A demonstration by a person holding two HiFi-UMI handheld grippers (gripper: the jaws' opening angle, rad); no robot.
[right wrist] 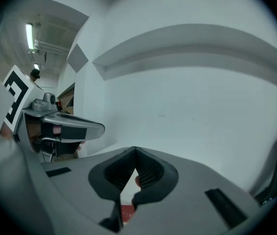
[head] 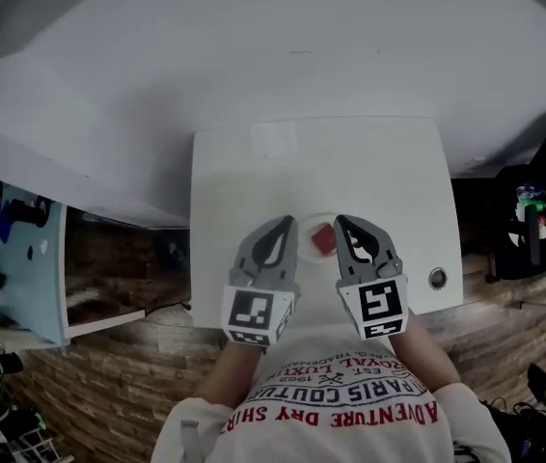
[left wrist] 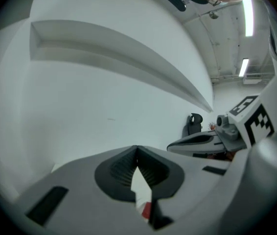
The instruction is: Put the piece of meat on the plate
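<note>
Meat (head: pixel 323 238), a small red piece, lies on the white plate (head: pixel 310 221), which sits on the white table (head: pixel 244 172) towards its near edge. The left gripper (head: pixel 285 223) hangs above the plate's left rim and the right gripper (head: pixel 341 221) above its right rim, both lifted clear of the plate and touching neither it nor the meat. In the left gripper view the ribbed pads (left wrist: pixel 125 169) are clenched tip to tip with nothing caught between them; only a sliver of the table and a red patch of meat show through the gap below. The right gripper view shows the same: jaws pressed together and empty, the meat glimpsed beneath them. A round metal fitting (head: pixel 437 278) is set into the table, right of the plate.
</note>
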